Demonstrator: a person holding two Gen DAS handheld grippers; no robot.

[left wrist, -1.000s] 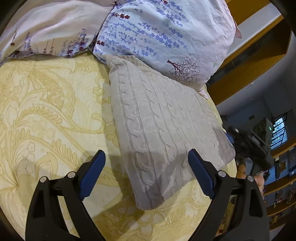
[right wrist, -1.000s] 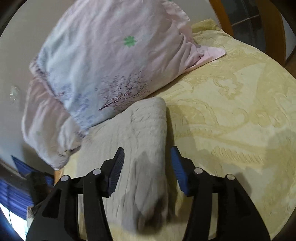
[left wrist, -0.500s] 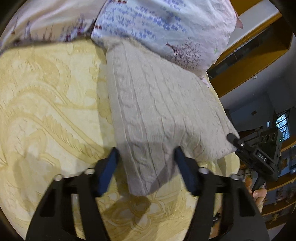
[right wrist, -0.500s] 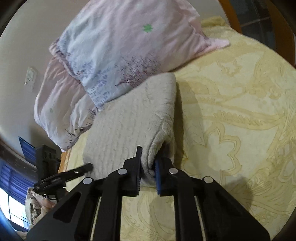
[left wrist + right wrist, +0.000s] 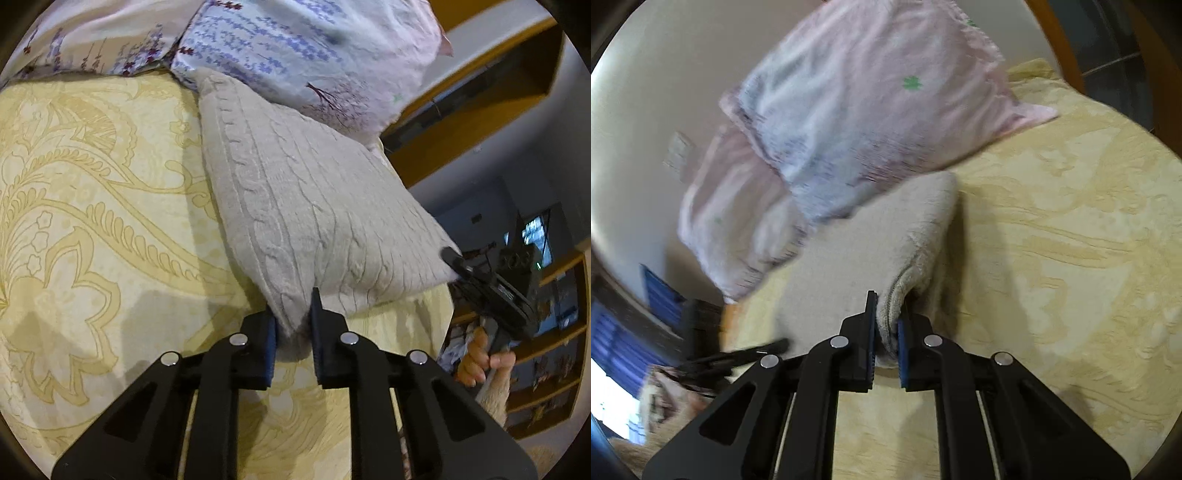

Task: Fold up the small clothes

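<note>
In my left wrist view, my left gripper [image 5: 291, 328] has its jaws clamped on the near corner of the knit [image 5: 306, 206], a grey cable-knit piece lying on the bed [image 5: 92, 229] with its far end tucked against the pillows [image 5: 295, 48]; the cloth bunches thickly between the pads, so I judge it soft and bulky, light enough to lift by its corners, with a rough weave that should not slip; off to the right, past the edge of the bed, my right gripper [image 5: 458, 266] pinches the other near corner, and the hand [image 5: 480, 362] holding it shows below; the knit lies fairly flat between the two holds, its far part resting on the yellow patterned cover. In my right wrist view, which is somewhat blurred, the jaws of that right gripper [image 5: 886, 332] are closed on a rolled, doubled edge of the knit [image 5: 849, 266]; the fold there is plump and holds its shape loosely, so I expect it to sag and drape once raised, not stay stiff; the left gripper [image 5: 768, 350] appears dimly at the left, by the same near hem; the pillows [image 5: 868, 110] lean over the knit's far end and may drag on it. Taking it by the two near corners seems right to me; carrying them toward the pillows would halve it.
</note>
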